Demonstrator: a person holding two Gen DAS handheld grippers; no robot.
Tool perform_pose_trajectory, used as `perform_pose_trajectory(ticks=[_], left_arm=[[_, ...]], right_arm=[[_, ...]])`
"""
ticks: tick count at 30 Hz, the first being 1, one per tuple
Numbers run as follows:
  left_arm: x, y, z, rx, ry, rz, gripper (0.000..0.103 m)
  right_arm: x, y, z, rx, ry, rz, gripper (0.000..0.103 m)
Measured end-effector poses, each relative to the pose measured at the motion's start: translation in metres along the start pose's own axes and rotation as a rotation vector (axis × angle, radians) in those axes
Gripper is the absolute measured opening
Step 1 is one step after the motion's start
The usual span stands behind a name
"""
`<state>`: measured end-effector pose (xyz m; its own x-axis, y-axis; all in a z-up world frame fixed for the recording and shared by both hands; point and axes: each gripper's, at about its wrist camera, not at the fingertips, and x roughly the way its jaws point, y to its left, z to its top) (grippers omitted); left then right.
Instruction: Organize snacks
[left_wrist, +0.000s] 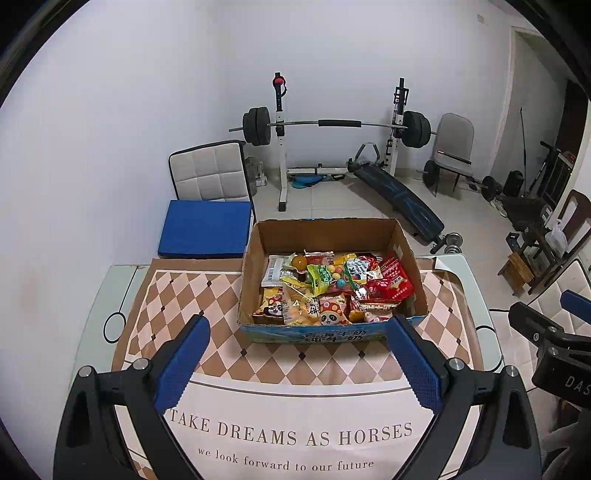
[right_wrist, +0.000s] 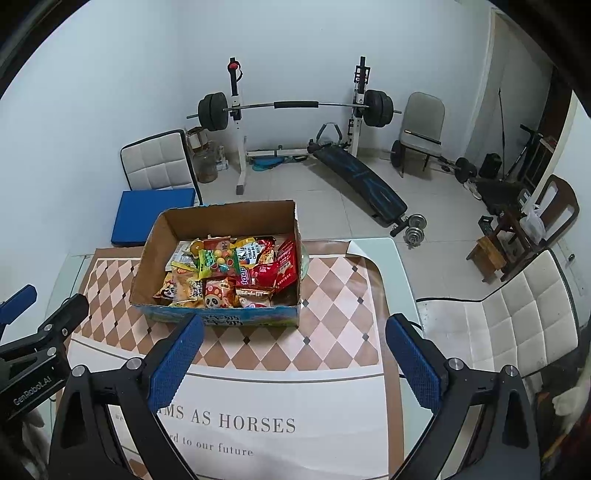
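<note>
An open cardboard box (left_wrist: 255, 258) stands on the table's checkered mat, also in the right wrist view (right_wrist: 155, 243). It holds several snack packets (left_wrist: 332, 288) in red, yellow and orange wrappers (right_wrist: 229, 273). My left gripper (left_wrist: 299, 328) is open and empty, held above the mat just in front of the box. My right gripper (right_wrist: 295, 326) is open and empty, in front of the box and to its right. Each gripper shows at the edge of the other's view.
The mat (left_wrist: 295, 435) carries printed words near the front edge. A white padded chair (right_wrist: 517, 325) stands right of the table. A blue cushion (left_wrist: 205, 229) and another chair lie behind the table. Gym gear, a barbell rack (left_wrist: 332, 125), fills the back floor.
</note>
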<state>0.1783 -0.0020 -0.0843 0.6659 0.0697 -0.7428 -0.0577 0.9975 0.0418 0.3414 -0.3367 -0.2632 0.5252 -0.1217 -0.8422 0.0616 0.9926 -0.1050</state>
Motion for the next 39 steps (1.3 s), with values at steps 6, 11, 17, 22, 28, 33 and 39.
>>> perform_pose_trajectory(ticks=[6, 11, 17, 22, 28, 33, 39], left_arm=[[-0.001, 0.0, -0.001, 0.007, 0.005, -0.001, 0.098], [-0.001, 0.0, -0.002, 0.008, 0.002, -0.004, 0.098], [-0.004, 0.002, -0.001, 0.012, -0.008, -0.012, 0.098], [-0.005, 0.002, -0.001, 0.016, -0.007, -0.012, 0.098], [-0.006, 0.001, 0.0, 0.016, -0.007, -0.013, 0.098], [-0.005, 0.002, 0.0, 0.016, -0.008, -0.017, 0.098], [-0.007, 0.0, 0.001, 0.018, -0.01, -0.02, 0.098]], right_arm=[[-0.001, -0.002, 0.0, 0.002, 0.002, -0.004, 0.101], [-0.001, -0.002, 0.0, 0.0, -0.001, 0.002, 0.101], [-0.004, -0.003, -0.003, -0.001, -0.003, 0.006, 0.101], [-0.005, -0.002, -0.004, -0.002, 0.0, 0.007, 0.101], [-0.006, -0.001, -0.005, -0.004, -0.001, 0.006, 0.101], [-0.011, 0.0, -0.002, -0.009, -0.009, 0.01, 0.101], [-0.013, 0.0, 0.002, -0.011, -0.012, 0.013, 0.101]])
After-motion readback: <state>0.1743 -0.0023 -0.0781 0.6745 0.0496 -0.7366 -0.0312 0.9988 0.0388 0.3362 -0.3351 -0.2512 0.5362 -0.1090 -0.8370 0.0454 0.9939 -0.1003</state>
